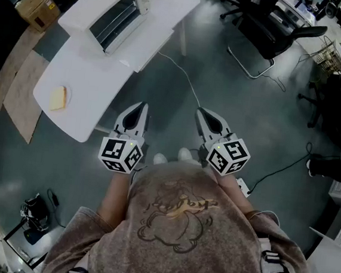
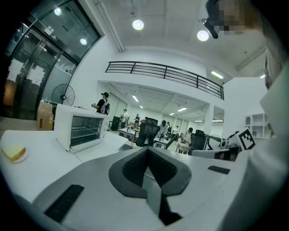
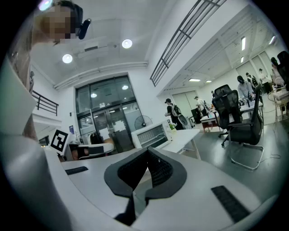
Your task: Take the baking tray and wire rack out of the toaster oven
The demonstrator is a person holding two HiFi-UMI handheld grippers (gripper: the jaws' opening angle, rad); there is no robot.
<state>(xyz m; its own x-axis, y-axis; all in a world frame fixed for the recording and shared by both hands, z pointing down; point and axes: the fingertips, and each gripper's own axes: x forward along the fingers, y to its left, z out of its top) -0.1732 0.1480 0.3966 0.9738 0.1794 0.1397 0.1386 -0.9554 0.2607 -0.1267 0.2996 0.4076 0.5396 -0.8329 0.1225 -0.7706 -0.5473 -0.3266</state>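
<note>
Person holds two grippers out in front, side by side, about level. The left gripper (image 1: pixel 139 108) and right gripper (image 1: pixel 204 114) both have jaws pressed together, empty. One toaster oven (image 1: pixel 118 11) sits on the white table (image 1: pixel 85 88), well apart from them. One bread slice (image 1: pixel 58 97) lies nearer.

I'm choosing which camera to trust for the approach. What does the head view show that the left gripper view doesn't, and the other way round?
Only the head view: both grippers from above, the left gripper and the right gripper, shut and empty, apart from the table, plus the floor cable.
Only the left gripper view: a standing fan, the balcony railing and people behind.
Both: the toaster oven and the bread slice on the white table.
</note>
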